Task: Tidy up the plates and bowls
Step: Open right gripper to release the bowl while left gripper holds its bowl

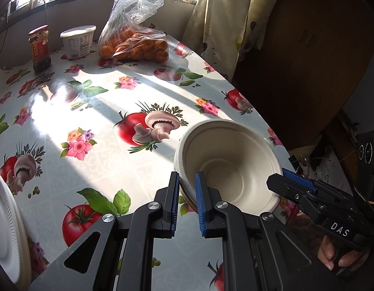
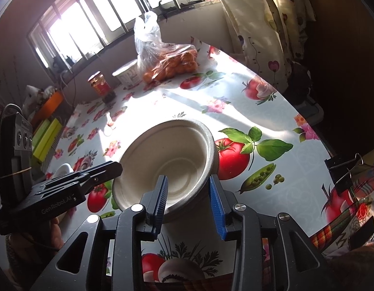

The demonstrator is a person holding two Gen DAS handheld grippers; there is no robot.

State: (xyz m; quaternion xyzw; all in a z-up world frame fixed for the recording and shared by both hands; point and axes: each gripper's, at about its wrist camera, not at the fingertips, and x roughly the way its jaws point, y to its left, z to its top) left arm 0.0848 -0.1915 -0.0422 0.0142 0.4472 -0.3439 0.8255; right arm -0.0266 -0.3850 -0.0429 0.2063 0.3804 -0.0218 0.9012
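A beige paper bowl (image 1: 225,160) with a thick rim hangs tilted just over the flowered table near its right edge. My left gripper (image 1: 188,179) is shut on the bowl's near-left rim, one pad outside and one inside. In the right wrist view the same bowl (image 2: 167,155) fills the middle, and my left gripper (image 2: 111,172) meets its left rim. My right gripper (image 2: 188,189) straddles the near rim with one finger inside the bowl and one outside, and the gap is wider than the wall, so it is open. It reaches in from the right (image 1: 282,177). A white plate (image 1: 5,230) lies at the left edge.
At the far end stand a plastic bag of oranges (image 1: 136,43), a white tub (image 1: 77,41) and a red-labelled jar (image 1: 40,48). The table edge (image 1: 259,116) runs along the right, with a curtain (image 1: 225,24) and dark furniture beyond. Binder clips (image 2: 342,172) sit on the table's right edge.
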